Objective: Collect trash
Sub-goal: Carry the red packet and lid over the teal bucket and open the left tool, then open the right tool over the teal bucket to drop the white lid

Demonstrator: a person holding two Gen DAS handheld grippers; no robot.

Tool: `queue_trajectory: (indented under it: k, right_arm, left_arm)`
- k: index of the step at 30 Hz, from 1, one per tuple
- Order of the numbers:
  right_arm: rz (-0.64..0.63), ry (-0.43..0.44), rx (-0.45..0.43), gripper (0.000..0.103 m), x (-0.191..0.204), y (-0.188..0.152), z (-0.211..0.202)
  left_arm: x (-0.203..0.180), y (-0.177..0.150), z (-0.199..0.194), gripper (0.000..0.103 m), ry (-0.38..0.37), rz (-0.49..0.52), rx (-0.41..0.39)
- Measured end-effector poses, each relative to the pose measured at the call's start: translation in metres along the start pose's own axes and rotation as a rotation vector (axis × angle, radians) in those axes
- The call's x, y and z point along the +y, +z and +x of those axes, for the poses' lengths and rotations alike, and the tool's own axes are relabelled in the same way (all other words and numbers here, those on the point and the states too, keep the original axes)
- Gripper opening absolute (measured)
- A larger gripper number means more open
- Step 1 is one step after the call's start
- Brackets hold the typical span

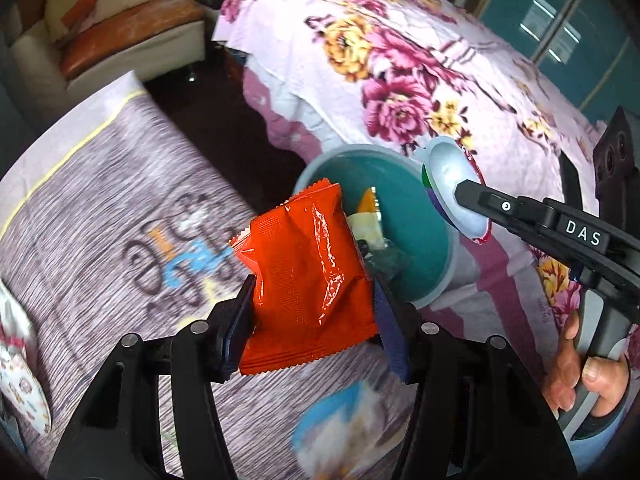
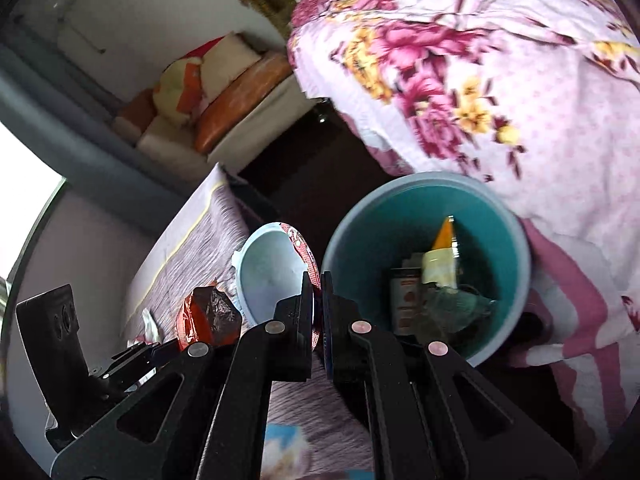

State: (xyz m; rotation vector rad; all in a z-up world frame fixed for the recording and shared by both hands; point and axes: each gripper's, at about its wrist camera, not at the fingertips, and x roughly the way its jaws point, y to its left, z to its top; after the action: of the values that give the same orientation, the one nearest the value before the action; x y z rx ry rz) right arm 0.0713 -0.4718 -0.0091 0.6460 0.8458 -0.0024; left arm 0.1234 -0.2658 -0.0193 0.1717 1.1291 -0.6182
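My left gripper (image 1: 314,296) is shut on an orange-red snack packet (image 1: 308,276) and holds it in the air just in front of a teal bin (image 1: 416,248). My right gripper (image 2: 317,276) is shut on the rim of a pale blue round lid (image 2: 268,272), held beside the bin (image 2: 384,216); the lid (image 1: 452,184) also shows in the left wrist view at the bin's far rim. The bin holds several wrappers, one orange and white (image 2: 442,256). The packet (image 2: 208,316) shows at the lower left of the right wrist view.
A grey striped mat (image 1: 120,208) with printed letters lies under the grippers, with a blue and white wrapper (image 1: 344,428) and a white patterned bag (image 1: 20,380) on it. A bed with a pink floral cover (image 1: 400,80) is behind the bin. A sofa (image 1: 132,36) stands far left.
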Motion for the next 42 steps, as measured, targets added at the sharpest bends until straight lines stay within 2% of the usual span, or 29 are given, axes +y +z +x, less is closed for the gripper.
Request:
queue_trajectory:
  k: [12, 26, 28, 33, 42]
  right_arm:
    - [0.105, -0.045, -0.037, 0.004, -0.057, 0.013, -0.010]
    - [0.127, -0.072, -0.026, 0.004, -0.077, 0.018, -0.004]
    - [0.129, -0.076, -0.024, 0.004, -0.076, 0.019, -0.003]
    - [0.130, -0.088, -0.020, 0.004, -0.077, 0.021, 0.000]
    - [0.117, -0.093, 0.007, 0.004, -0.072, 0.022, 0.011]
  left_arm:
    - [-0.040, 0.020, 0.040, 0.057, -0.004, 0.087, 0.056]
    - [-0.048, 0.031, 0.069, 0.059, -0.013, 0.104, 0.102]
    - [-0.048, 0.032, 0.071, 0.061, -0.016, 0.106, 0.105]
    - [-0.048, 0.033, 0.075, 0.085, 0.013, 0.109, 0.106]
    - [-0.028, 0.025, 0.072, 0.088, 0.018, 0.063, 0.112]
